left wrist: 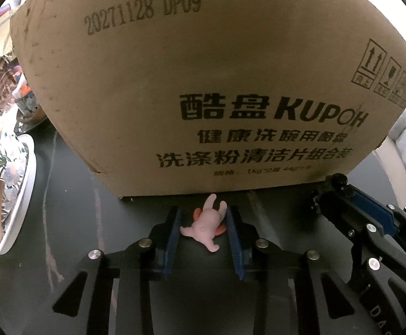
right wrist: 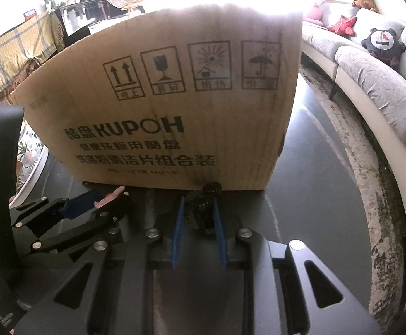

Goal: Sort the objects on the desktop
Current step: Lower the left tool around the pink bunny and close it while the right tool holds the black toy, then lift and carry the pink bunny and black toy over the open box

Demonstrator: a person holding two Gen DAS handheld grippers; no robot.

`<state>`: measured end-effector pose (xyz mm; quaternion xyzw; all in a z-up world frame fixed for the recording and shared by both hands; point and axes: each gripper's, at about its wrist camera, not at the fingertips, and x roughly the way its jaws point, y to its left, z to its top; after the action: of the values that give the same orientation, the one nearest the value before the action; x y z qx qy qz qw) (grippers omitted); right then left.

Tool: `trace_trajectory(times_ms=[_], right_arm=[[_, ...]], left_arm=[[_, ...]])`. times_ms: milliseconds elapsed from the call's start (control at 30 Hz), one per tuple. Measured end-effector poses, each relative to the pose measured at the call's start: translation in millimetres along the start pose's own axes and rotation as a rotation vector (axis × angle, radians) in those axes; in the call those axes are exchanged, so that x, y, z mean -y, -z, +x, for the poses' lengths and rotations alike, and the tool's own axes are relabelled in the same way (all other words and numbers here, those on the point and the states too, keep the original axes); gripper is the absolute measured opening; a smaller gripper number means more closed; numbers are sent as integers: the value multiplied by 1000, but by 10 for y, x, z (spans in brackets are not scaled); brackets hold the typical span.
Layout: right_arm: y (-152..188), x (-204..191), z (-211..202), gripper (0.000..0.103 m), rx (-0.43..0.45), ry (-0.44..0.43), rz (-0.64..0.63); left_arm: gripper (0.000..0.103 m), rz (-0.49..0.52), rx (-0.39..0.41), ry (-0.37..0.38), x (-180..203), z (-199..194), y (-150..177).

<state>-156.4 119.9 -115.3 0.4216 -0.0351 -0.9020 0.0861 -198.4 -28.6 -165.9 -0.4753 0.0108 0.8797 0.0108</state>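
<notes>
While both grippers sit low on the dark glossy surface [left wrist: 71, 223], the left gripper [left wrist: 203, 220] pinches a soft pink rabbit figure [left wrist: 204, 227] between blue ribbed fingers [left wrist: 172, 240]; the right gripper [right wrist: 198, 217] clamps a knobbly black toy [right wrist: 201, 209]. Both press against a corrugated cardboard box [left wrist: 175, 69], its inside hidden.

Room: curved grey sofa [right wrist: 376, 83] with plush toys [right wrist: 381, 44] along the right; speckled rug [right wrist: 350, 150] beneath it; yellow plaid cloth [right wrist: 13, 53] far left; bright backlight from behind.
</notes>
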Motion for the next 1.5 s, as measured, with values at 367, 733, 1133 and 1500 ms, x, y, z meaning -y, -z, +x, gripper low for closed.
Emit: trace_trajectory(times_ms=[367,733,1133,1500], right_arm=[[-4,84,-51,19,13,-9,9],[-8,30,-145,19,38,-19,14],[15,-92,-482,19,87,-23,1],[47,-197,-923,19,135,-16,-18]], left_arm=[[30,3,43,-15,63,-91,86],[30,2,65,-20,145,-287,152],[30,-1,113,-18,181,-953,204],[30,-4,164,-18,299,-1434,165]])
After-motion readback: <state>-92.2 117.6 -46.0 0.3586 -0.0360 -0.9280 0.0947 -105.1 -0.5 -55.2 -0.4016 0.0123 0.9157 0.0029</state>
